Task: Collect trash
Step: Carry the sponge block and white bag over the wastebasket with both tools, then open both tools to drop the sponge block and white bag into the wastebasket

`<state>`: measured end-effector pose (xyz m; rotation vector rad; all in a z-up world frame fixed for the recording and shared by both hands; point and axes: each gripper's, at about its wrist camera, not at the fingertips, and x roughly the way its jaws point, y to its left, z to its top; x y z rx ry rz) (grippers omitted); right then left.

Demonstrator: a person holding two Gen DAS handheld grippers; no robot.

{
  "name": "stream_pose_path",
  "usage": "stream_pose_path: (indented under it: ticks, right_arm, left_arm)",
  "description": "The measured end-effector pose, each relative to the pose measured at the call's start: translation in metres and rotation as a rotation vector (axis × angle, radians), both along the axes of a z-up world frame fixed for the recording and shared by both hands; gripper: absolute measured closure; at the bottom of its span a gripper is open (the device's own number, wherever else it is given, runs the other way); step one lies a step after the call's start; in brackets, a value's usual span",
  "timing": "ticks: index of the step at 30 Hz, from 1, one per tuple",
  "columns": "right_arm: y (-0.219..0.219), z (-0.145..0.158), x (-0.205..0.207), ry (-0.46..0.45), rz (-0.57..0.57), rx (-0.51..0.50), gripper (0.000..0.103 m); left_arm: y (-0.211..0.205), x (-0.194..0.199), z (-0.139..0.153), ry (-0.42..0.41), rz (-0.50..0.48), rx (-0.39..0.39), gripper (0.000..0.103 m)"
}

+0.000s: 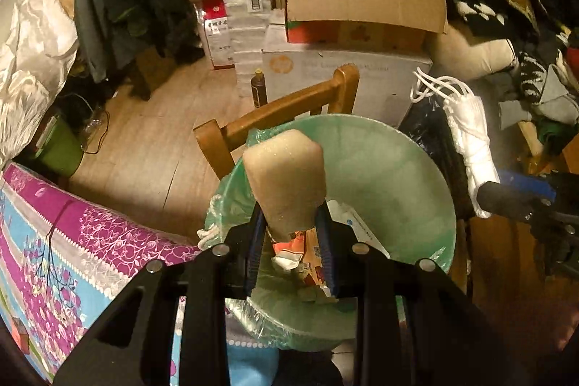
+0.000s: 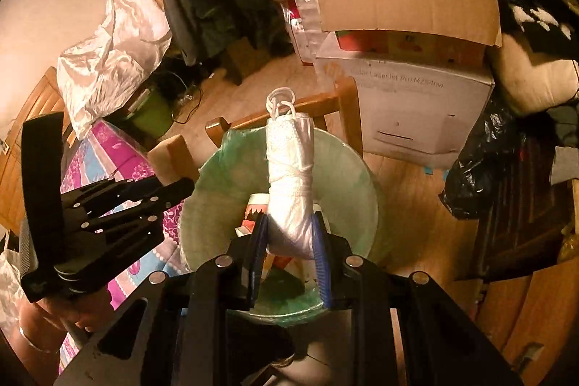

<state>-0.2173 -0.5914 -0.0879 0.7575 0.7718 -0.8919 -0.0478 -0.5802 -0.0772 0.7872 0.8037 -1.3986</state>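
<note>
1. My left fingers (image 1: 291, 234) are clenched on a pale beige block of foam sponge (image 1: 286, 178), which stands up from the grip directly over the round bin lined with a translucent green plastic bag (image 1: 398, 176).
2. My right fingers (image 2: 291, 237) are clenched on a rolled white mesh bundle tied with white cord loops (image 2: 289, 176), also hanging over the lined bin's mouth (image 2: 347, 176), just in front of the wooden chair back (image 2: 311, 107).
3. Wrappers and paper scraps (image 1: 300, 255) already lie at the bottom, so both pieces appear to be at the drop point; the step in hand looks like the release.
4. To do it well, I judge I should keep each piece inside the rim before letting go, since the sponge sits towards the near-left edge, next to the purple and blue floral cloth (image 1: 72, 241).
5. I would let one piece go at a time; the two grippers are close together and the left gripper (image 2: 108, 212) crowds the rim.
6. The sponge is light and may bounce; a low, straight drop seems safer.
7. The cord loops could snag on a finger, so I would open wide and lift clear.
</note>
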Motion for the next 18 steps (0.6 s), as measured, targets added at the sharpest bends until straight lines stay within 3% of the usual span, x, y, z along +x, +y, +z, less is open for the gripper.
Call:
stream_pose_path:
  ticks: [11, 15, 18]
  right_arm:
    - [0.008, -0.01, 0.013, 0.007, 0.025, 0.019, 0.077]
    - [0.012, -0.008, 0.014, 0.015, 0.027, -0.004, 0.077]
    - [0.015, -0.007, 0.013, 0.03, 0.024, -0.025, 0.077]
  left_arm:
    - [0.002, 0.0, -0.009, -0.012, -0.025, 0.015, 0.076]
    - [0.008, -0.002, -0.002, -0.057, -0.004, -0.036, 0.076]
    - [0.013, -0.004, 0.004, -0.047, 0.014, -0.073, 0.076]
